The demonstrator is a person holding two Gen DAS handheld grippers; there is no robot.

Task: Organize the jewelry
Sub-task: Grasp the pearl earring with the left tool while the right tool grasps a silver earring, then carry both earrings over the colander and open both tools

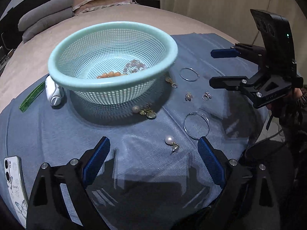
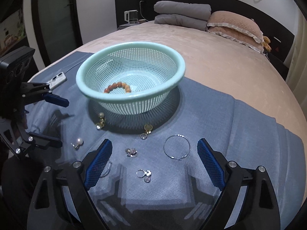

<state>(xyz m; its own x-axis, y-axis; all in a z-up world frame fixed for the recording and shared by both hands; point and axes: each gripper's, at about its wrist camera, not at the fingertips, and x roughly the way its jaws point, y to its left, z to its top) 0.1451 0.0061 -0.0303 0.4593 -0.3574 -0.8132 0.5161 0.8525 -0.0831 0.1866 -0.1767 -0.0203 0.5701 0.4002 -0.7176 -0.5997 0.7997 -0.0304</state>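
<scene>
A mint green mesh basket [image 1: 57,72] [image 2: 80,84] stands on a blue cloth [image 1: 57,134] [image 2: 230,134] and holds an orange bead bracelet [image 1: 108,74] [image 2: 117,87] and a clear bead bracelet [image 1: 134,66]. Loose jewelry lies on the cloth: a pearl earring [image 1: 170,141] [image 2: 78,141], hoop earrings [image 1: 196,123] [image 1: 189,74] [image 2: 176,147], small crystal earrings [image 2: 131,152] [image 2: 144,174] and gold drop earrings [image 1: 145,111] [image 2: 147,129]. My left gripper [image 1: 153,159] [image 2: 59,120] is open and empty just before the pearl earring. My right gripper [image 2: 154,163] [image 1: 216,67] is open and empty over the crystal earrings.
A white phone [image 1: 14,187] [image 2: 56,80] lies on the cloth's edge. A white gadget [image 1: 52,92] and a green strip [image 1: 30,97] lie beside the basket. The cloth lies on a pink bed with pillows [image 2: 234,26] and folded grey blankets [image 2: 182,13] at its head.
</scene>
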